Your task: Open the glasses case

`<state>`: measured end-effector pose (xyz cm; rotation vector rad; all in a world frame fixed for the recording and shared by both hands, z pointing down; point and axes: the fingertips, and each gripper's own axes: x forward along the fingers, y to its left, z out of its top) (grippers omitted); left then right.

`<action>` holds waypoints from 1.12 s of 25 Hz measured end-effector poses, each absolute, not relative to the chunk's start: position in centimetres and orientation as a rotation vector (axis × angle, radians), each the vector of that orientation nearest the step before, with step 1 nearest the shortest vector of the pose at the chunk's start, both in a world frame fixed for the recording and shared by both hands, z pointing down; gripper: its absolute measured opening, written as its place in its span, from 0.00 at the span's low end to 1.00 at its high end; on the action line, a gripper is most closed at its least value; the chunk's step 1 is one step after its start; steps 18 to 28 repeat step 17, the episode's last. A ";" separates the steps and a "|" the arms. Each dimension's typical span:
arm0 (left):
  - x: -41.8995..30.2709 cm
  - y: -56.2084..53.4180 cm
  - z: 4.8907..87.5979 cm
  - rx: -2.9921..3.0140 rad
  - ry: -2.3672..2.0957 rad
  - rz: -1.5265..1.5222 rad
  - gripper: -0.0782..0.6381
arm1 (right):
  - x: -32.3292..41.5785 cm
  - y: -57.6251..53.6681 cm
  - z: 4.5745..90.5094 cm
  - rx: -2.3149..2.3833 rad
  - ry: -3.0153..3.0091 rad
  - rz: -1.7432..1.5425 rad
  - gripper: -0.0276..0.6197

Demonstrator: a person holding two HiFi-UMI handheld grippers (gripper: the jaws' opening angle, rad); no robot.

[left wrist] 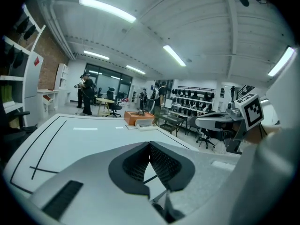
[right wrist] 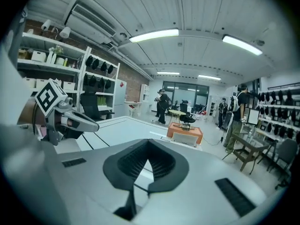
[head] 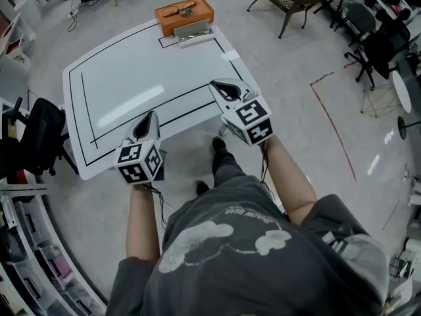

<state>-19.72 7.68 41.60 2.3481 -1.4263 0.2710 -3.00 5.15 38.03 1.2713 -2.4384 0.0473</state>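
Note:
A pale grey glasses case [head: 193, 33] lies shut at the far edge of the white table [head: 131, 78], right in front of an orange box [head: 184, 13]. The case also shows far ahead in the left gripper view [left wrist: 147, 127] and the right gripper view [right wrist: 183, 139]. My left gripper [head: 152, 114] hovers over the table's near edge, jaws shut with nothing between them [left wrist: 149, 146]. My right gripper [head: 216, 84] is over the near right part of the table, also shut and empty [right wrist: 148, 144]. Both point towards the case and are well short of it.
Black lines frame the table top. A dark tool lies on the orange box [right wrist: 185, 131]. A black chair [head: 39, 133] stands left of the table and storage shelves are at the lower left. A red tape line [head: 332, 124] marks the floor on the right. People stand far back [left wrist: 86, 95].

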 end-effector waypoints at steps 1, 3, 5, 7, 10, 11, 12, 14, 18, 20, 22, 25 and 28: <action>-19.8 8.0 42.0 2.339 -1.420 0.266 0.11 | -3.0 5.6 38.5 1.275 -2.439 0.077 0.04; -20.0 8.6 42.5 2.328 -1.413 0.265 0.11 | -2.8 6.5 39.1 1.280 -2.439 0.125 0.04; -20.2 9.0 42.9 2.319 -1.409 0.265 0.11 | -2.5 7.0 39.4 1.287 -2.437 0.155 0.04; -20.1 9.3 43.0 2.313 -1.404 0.254 0.11 | -1.9 7.4 39.6 1.296 -2.430 0.170 0.04; -19.7 9.3 43.1 2.314 -1.398 0.244 0.11 | -1.4 7.5 39.8 1.299 -2.420 0.175 0.04; -19.5 9.2 43.1 2.313 -1.396 0.244 0.11 | -1.2 7.5 40.0 1.299 -2.418 0.179 0.04; -19.3 9.2 43.2 2.310 -1.392 0.244 0.11 | -1.1 7.5 40.1 1.298 -2.416 0.184 0.04; -18.7 9.4 43.3 2.305 -1.381 0.243 0.11 | -0.7 7.7 40.2 1.295 -2.414 0.192 0.04; -17.9 9.7 43.3 2.305 -1.366 0.244 0.11 | -0.4 7.8 40.4 1.288 -2.416 0.199 0.04; -17.9 9.7 43.3 2.305 -1.366 0.244 0.11 | -0.4 7.8 40.4 1.288 -2.416 0.199 0.04; -17.9 9.7 43.3 2.305 -1.366 0.244 0.11 | -0.4 7.8 40.4 1.288 -2.416 0.199 0.04; -17.9 9.7 43.3 2.305 -1.366 0.244 0.11 | -0.4 7.8 40.4 1.288 -2.416 0.199 0.04; -17.9 9.7 43.3 2.305 -1.366 0.244 0.11 | -0.4 7.8 40.4 1.288 -2.416 0.199 0.04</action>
